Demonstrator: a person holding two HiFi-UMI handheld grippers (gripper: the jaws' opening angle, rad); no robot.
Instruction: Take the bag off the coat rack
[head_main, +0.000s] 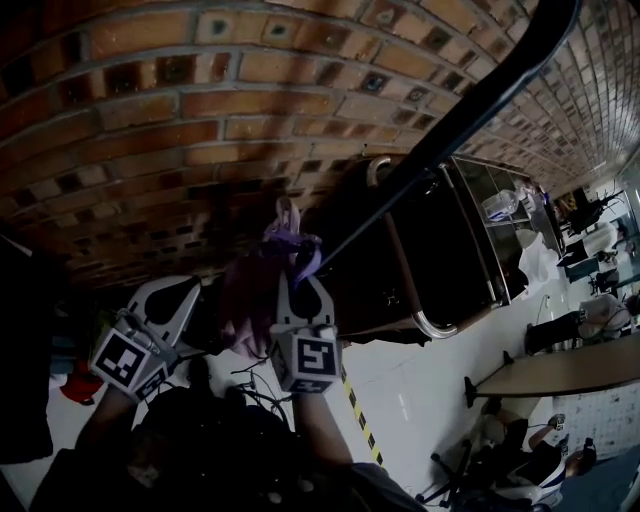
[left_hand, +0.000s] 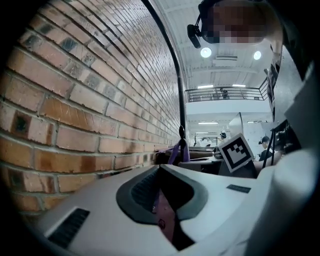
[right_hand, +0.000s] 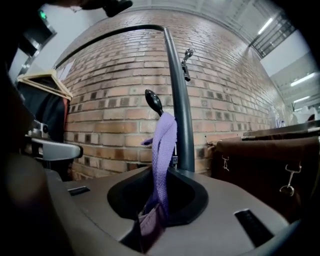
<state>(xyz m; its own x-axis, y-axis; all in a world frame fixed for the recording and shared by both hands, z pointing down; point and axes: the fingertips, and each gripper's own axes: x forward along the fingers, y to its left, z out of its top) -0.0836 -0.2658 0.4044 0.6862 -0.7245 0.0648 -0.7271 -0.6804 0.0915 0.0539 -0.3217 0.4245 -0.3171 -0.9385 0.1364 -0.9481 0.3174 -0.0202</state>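
A brick wall (head_main: 200, 120) is filling the background, and a pale floor with a strip of yellow-and-black tape (head_main: 355, 405) is running off toward a distant surface (head_main: 560, 372) where people are sitting. The black pole of the coat rack (right_hand: 180, 125) is rising just in front of the bricks. A purple strap (right_hand: 162, 150) is hanging over a black knobbed hook (right_hand: 154, 102) on the pole. The strap is dropping straight down into the right gripper (right_hand: 152, 220). Its jaws are pinching the strap, with a fold of purple cloth bunching up where they meet. The person's right forearm (head_main: 320, 440), in a dark sleeve, is reaching up from below, and the gripper is pointing up at the hook. The left gripper (head_main: 190, 300) is sitting just beside the right one on its left, angling inward toward it. The left gripper view is showing its jaws closing tight on a fold of the bag (head_main: 245, 300). The bag itself is hanging between the two grippers, below the hook and close to the wall. The left forearm (head_main: 100, 430) is also coming up from the bottom edge of the head view. Left of the pole, a wooden hanger (right_hand: 42, 80) is carrying a dark garment. To the right, a brown case (right_hand: 260, 165) with metal clasps is standing near the wall.
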